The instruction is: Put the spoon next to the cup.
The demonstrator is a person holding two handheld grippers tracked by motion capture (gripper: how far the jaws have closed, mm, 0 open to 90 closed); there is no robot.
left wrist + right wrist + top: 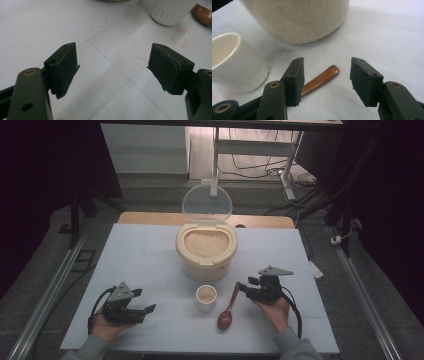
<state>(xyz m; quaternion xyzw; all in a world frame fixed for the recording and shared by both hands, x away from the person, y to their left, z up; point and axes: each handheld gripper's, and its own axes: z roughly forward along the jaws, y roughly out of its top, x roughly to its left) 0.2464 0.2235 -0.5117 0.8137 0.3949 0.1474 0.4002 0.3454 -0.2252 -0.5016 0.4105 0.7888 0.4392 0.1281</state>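
- One white tabletop (150,255) carries everything.
- One cream rice container (206,251) stands at the far middle, its clear lid (207,202) hinged up and back, the rice inside exposed.
- Two grippers: the left gripper (150,309) rests near the front left with its jaws standing wide apart and nothing between them; it is well apart from the spoon.
- The right gripper (242,286) is at the front right, its jaws parted and gripping nothing. In the right gripper view the handle tip lies on the tabletop between them, untouched.
- One small white cup (206,297) sits in front of the container, just left of the spoon.
- One brown wooden spoon (229,307) lies flat, bowl toward the person, handle running away and slightly right, its tip just at the right gripper. The right hand is clearly the nearer one, so the pick-up probably falls to it, closing across the handle.
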